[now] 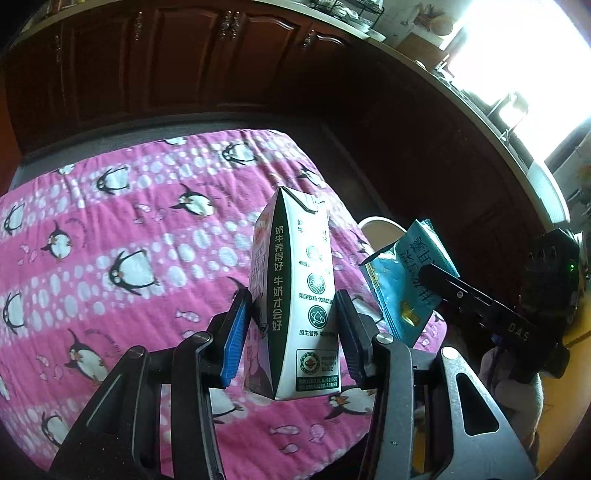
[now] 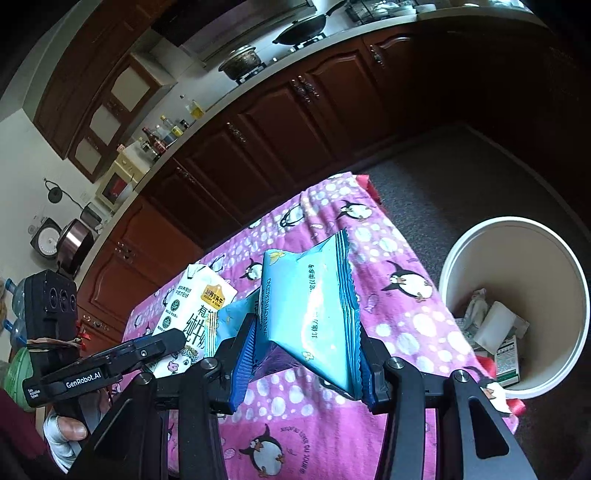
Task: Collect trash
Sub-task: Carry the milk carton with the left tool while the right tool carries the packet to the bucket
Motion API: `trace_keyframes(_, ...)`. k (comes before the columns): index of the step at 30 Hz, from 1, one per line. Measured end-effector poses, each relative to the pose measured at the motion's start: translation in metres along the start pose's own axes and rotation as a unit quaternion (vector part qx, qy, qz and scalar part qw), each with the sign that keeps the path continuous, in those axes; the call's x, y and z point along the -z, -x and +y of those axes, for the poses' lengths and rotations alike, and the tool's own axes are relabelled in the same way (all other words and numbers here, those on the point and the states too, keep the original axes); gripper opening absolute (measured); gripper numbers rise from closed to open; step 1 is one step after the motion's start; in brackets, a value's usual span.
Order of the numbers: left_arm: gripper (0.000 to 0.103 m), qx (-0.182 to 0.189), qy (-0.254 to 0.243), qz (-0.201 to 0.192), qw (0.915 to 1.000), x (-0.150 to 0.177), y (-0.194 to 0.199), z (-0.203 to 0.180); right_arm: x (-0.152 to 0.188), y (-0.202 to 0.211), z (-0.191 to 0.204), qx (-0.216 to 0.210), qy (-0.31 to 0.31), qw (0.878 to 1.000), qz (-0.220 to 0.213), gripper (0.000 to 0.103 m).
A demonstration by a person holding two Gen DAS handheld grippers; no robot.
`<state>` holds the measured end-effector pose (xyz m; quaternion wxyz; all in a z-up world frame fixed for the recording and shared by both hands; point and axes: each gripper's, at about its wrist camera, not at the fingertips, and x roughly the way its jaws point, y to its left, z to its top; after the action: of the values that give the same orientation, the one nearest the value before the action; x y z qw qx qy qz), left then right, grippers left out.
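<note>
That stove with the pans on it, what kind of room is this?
Most likely a home kitchen: a wok and pot sit on the stove, oil and sauce bottles line the counter, above dark wooden cabinets.

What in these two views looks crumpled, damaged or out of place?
The blue snack packet in the right gripper is creased and squashed. The milk carton in the left gripper looks intact.

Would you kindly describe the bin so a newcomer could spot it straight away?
Find the table under the pink penguin cloth; the bin stands on the dark floor just off its corner. It is a round, cream, open-topped tub with paper and carton scraps at the bottom, the only container down there.
</note>
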<state>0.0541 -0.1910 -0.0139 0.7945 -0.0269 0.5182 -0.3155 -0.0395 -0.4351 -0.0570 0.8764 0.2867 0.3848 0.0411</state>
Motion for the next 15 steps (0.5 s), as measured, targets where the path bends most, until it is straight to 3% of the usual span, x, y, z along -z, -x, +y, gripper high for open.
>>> trace_keyframes(10,0.043,0.021,-0.028,0.017,0.9992,-0.009,-0.023,-0.034,-0.004,0.023,-0.034,0.023,-0.026,0.999,-0.019,0.045)
trace_keyframes(15,0.043,0.042,-0.046,0.033,0.9975,-0.014,-0.042,-0.062,-0.005,0.042,-0.059,0.053,-0.043,0.997,-0.034,0.045)
